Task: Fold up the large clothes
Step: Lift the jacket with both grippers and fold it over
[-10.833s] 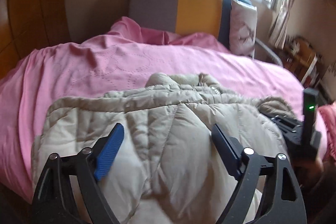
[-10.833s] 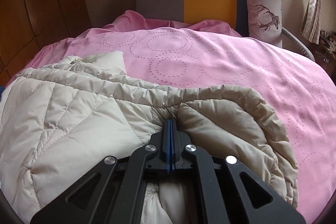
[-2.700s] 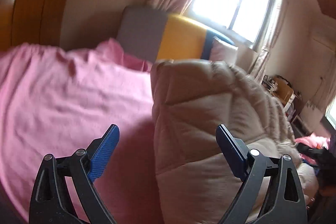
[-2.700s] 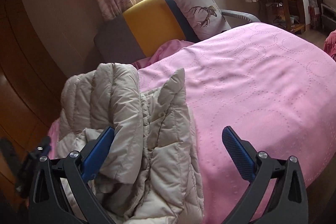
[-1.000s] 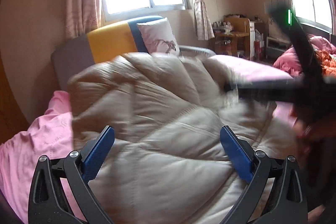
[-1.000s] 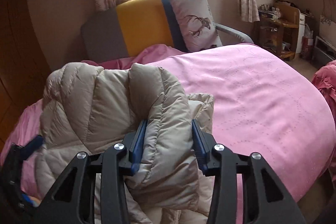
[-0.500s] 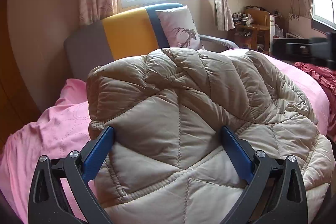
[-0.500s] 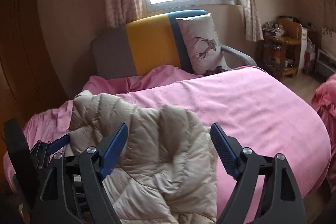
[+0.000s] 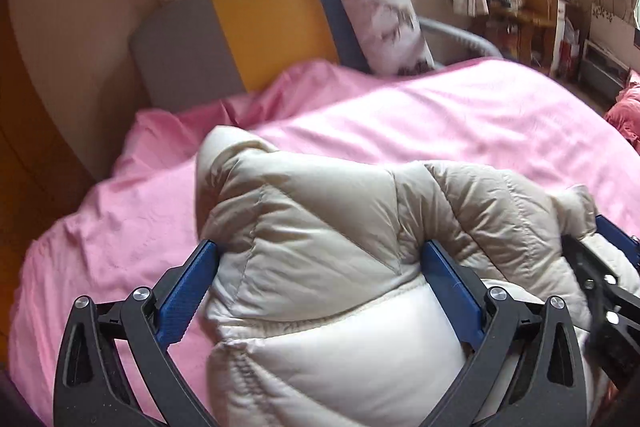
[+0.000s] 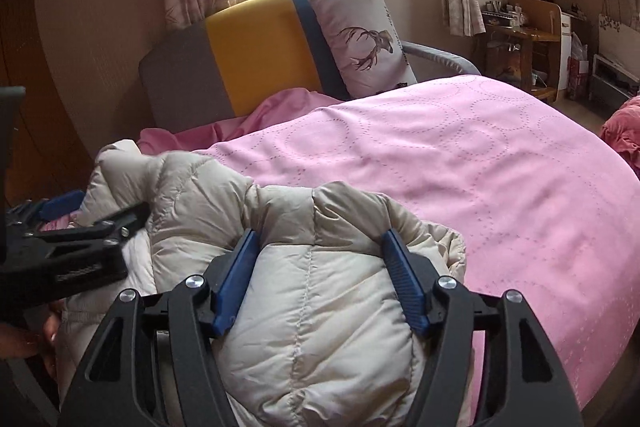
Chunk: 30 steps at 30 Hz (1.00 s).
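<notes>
A beige quilted puffer jacket [image 9: 320, 227] lies bunched near the front edge of the pink bed [image 9: 460, 123]. My left gripper [image 9: 320, 283] stands open at full width, and the jacket's puffy bulk with its white lining fills the gap. My right gripper [image 10: 320, 267] straddles a thick fold of the jacket [image 10: 312, 307]. Its jaws are closing and the blue pads [image 10: 236, 279] dent the fold on both sides. Each gripper shows in the other's view: the right gripper [image 9: 596, 247] at the right edge, the left gripper [image 10: 100, 215] at the left.
A grey, yellow and blue headboard [image 10: 248, 55] and a deer-print pillow [image 10: 360, 43] stand at the far end. Wooden panelling [image 9: 24, 155] runs along the left. A wooden shelf unit [image 10: 528, 43] and red bedding [image 10: 624, 135] are at the right. A hand [image 10: 24, 343] shows lower left.
The jacket has come down from a tall heap to a lower bundle on the bed. My left gripper tilted down with it. My right gripper's jaws dropped around a fold and narrowed.
</notes>
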### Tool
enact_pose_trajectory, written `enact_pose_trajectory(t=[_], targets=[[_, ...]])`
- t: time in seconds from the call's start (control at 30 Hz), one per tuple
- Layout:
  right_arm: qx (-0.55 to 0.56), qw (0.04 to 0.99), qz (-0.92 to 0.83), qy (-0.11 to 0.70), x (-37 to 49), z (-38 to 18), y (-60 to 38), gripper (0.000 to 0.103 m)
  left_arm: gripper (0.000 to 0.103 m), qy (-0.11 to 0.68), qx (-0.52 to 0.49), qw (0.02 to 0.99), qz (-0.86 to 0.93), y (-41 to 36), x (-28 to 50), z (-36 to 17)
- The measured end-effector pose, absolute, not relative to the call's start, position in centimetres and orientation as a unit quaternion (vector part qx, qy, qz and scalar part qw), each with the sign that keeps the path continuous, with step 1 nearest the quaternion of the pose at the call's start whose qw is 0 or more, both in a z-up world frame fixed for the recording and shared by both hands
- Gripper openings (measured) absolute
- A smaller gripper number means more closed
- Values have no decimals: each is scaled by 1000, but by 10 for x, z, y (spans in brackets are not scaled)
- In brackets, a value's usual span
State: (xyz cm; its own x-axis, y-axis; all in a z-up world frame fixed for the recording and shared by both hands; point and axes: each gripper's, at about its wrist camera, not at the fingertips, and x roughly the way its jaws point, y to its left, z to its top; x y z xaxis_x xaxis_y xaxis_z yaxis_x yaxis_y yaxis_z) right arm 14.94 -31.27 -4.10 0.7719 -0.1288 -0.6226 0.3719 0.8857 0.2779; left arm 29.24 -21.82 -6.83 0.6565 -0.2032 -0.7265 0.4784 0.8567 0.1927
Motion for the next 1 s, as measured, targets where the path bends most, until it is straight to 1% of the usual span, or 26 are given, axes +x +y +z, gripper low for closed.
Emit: enact_pose_trajectory(t=[0.27,0.53,0.77,0.93,1.0], targets=[[206,905,-144,343,171,-56,-327,67,100,379,173,891,-178,-228,316,-100],[205,899,-148,359,186,-65,-332,68,100,386,173,891,-165,-232,326,-116],[196,903,-147,353,183,-65,-329,69,100,376,174,896,-158,-229,321,-112],[193,911,-135,339,177,-63,-327,70,100,371,163,901,-155,-213,300,-99],[193,913,-137,332,173,-61,-327,73,100,373,147,900,-175,-201,286,-91]])
